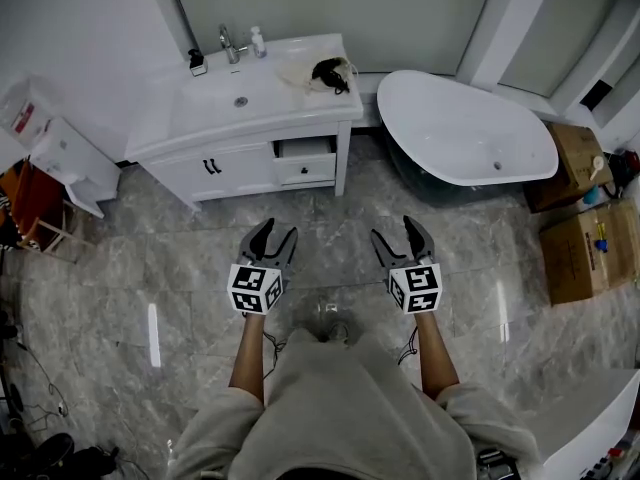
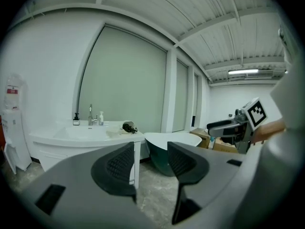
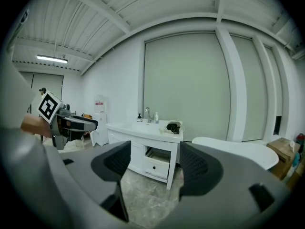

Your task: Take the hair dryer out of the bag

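Both claws, left gripper [image 1: 272, 230] and right gripper [image 1: 398, 230], hang wide open with nothing in them over the grey marble floor [image 1: 180, 268], pointing at the white vanity [image 1: 200, 140]. The hair dryer [image 1: 331, 71] is sitting in its pale bag [image 1: 297, 73] on the vanity's right end, near the bathtub [image 1: 460, 133]. Only the gripper views catch the ribbed ceiling [image 3: 143, 8] and its strip light [image 3: 52, 59].

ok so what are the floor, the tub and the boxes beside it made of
Floor: grey veined stone or stone-look tile, polished; it mirrors the lights. Tub: glossy white, probably acrylic or ceramic; smooth moulded rim. Boxes: matte brown cardboard, seemingly, with folded flaps.
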